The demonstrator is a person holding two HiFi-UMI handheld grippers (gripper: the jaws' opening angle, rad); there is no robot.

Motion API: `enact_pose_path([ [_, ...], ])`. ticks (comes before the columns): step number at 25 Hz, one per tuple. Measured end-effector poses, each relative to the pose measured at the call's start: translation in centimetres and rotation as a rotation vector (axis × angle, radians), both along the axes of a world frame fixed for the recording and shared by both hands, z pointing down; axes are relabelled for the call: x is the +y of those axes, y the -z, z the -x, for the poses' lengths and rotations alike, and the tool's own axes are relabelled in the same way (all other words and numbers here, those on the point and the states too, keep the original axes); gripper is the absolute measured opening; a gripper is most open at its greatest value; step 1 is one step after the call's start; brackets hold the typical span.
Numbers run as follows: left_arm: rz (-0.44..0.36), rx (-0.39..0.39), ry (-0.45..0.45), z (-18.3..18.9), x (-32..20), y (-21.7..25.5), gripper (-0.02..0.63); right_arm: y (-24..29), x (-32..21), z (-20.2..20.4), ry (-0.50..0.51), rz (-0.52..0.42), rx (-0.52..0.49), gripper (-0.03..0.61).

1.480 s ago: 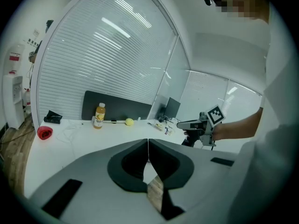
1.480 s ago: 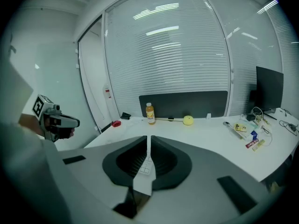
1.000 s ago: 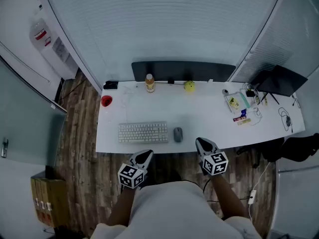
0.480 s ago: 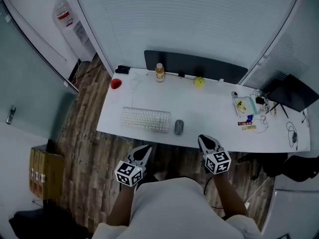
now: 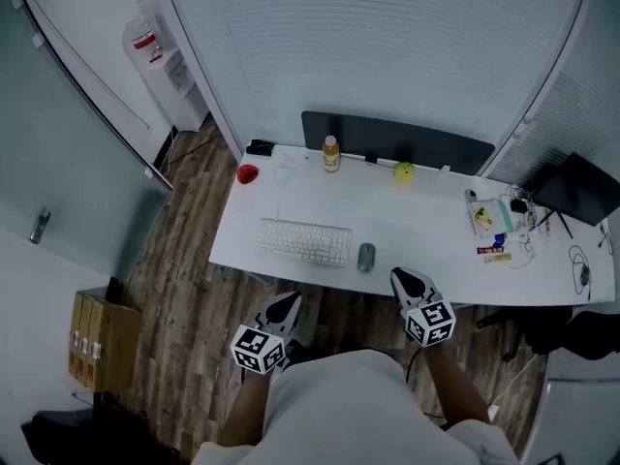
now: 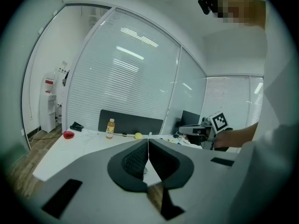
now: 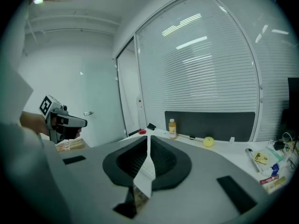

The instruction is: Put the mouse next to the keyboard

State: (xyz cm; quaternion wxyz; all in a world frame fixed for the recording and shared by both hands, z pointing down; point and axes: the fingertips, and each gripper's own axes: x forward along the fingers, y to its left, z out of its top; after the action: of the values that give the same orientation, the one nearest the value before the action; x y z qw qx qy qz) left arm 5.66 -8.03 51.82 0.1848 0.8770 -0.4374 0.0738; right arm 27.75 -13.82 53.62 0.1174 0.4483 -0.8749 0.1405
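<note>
Mouse [image 5: 365, 257] lies beside the keyboard [image 5: 303, 242], clear of my left gripper [image 5: 287, 306] and right gripper [image 5: 404, 279], both pinched closed on nothing.

Table [image 5: 291, 201]: was plain white
Keyboard [image 5: 303, 242]: was white
Mouse [image 5: 366, 257]: was grey
Bottle [image 5: 331, 155]: was orange, white at the top
Ball [image 5: 404, 171]: was yellow
Floor [image 5: 184, 298]: showed brown wood-grain planks
Left gripper [image 5: 289, 300] and right gripper [image 5: 401, 275]: were dark grey, with black-and-white square markers
</note>
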Motion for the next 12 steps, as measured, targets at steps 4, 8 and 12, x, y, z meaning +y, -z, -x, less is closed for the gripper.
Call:
enact_pose_path([
  [4,-0.012,-0.008,-0.011,1.6,0.0,1.1,0.018,1.6,0.1,1.6,-0.007,-0.033,-0.008,0.043],
  [8,-0.025,-0.002,-0.011,2.9,-0.2,1.6,0.018,2.4,0.1,2.9,-0.013,-0.053,-0.015,0.043],
  [12,-0.015,0.002,-0.008,4.1,0.2,1.3,0.018,2.1,0.5,3.7,-0.020,-0.047,-0.014,0.043],
])
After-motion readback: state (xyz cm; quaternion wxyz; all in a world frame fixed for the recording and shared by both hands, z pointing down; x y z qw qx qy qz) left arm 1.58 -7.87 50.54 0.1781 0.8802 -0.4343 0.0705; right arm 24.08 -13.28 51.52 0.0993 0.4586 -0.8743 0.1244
